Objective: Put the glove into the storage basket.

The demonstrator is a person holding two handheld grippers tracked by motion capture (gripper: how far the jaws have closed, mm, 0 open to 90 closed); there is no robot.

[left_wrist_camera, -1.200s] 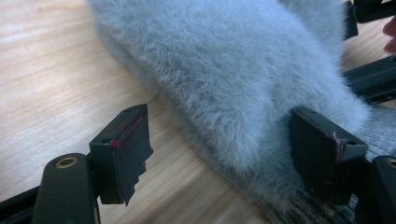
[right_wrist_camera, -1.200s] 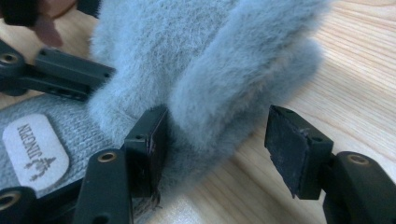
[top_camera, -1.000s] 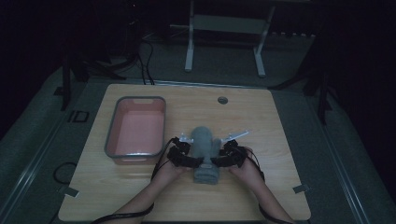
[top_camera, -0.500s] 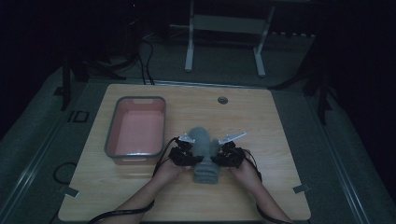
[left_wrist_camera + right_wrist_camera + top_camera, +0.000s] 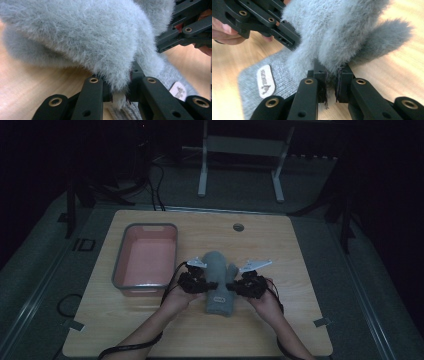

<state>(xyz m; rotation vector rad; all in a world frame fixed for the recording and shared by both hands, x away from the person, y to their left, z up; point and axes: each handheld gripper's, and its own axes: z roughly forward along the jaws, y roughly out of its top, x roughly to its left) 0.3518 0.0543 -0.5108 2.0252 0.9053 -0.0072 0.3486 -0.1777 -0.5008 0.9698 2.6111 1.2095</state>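
Both tools, left point(image 5: 120, 96) and right point(image 5: 331, 86), clench the mitten point(image 5: 218, 282); bin point(image 5: 120, 270) seemingly empty.

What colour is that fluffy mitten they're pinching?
Grey mitten, with a pale patch on its knitted cuff; clearest in the right gripper view.

Both grippers — left gripper point(image 5: 196, 281), right gripper point(image 5: 248, 284) — are black, brass-riveted, each topped by a grey three-cornered plate, trailing black cables.

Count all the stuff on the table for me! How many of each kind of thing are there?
Fuzzy grey mitten: 1
Pink tray: 1
Grippers: 2, the left gripper and the right gripper, both pinching the mitten
Total: 4
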